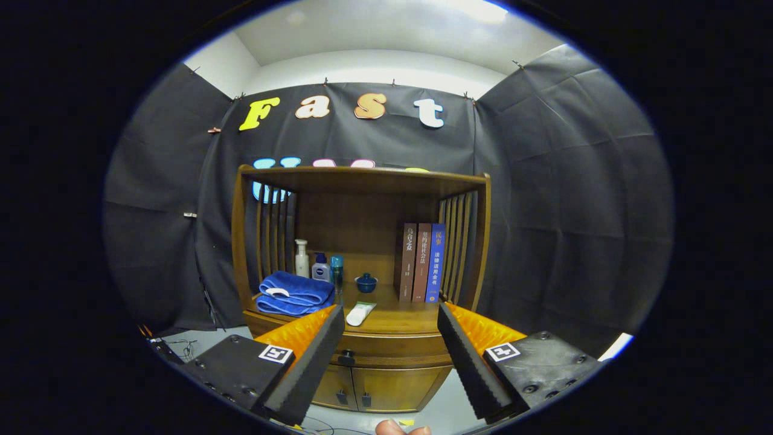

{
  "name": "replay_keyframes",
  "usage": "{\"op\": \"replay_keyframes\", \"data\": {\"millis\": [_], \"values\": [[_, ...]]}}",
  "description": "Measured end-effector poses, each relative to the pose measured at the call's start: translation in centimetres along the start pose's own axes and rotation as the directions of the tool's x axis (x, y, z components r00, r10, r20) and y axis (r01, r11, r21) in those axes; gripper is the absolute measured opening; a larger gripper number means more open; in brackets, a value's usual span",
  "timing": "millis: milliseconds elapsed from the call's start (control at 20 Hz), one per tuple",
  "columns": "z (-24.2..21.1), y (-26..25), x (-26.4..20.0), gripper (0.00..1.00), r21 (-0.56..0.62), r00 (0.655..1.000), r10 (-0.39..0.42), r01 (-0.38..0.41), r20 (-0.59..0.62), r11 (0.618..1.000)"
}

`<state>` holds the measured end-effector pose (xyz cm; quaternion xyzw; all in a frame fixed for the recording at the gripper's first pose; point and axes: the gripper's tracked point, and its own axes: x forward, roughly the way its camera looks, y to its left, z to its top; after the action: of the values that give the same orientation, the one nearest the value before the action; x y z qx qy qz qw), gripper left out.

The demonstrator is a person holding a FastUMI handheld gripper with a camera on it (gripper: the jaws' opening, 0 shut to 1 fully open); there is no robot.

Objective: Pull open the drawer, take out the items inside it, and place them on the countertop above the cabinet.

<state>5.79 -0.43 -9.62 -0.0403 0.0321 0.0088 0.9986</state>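
I've got the jaws (391, 353) spread wide, holding nothing, lined up on the drawer (386, 350) knob (346, 357), drawer front flush. White tube (360, 314) lies on the tabletop (410, 320) at 12 o'clock, beside folded blue towel (295, 293).

I'm looking into a recording booth staged as a home corner: black cloth walls (561, 199) surround a wooden cabinet (362, 266) holding 3 books (421, 263), toiletry bottles (319, 264) and a folded blue towel (295, 293).
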Motion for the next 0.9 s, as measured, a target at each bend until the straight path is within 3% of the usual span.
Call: {"op": "replay_keyframes", "data": {"millis": [200, 900], "values": [[2.2, 0.6, -3.1, 1.00, 0.066, 0.999, 0.041, -0.041, 0.004, 0.997], [3.4, -0.8, -5.0, 1.00, 0.062, 0.999, 0.013, -0.015, 0.034, 0.998]]}}
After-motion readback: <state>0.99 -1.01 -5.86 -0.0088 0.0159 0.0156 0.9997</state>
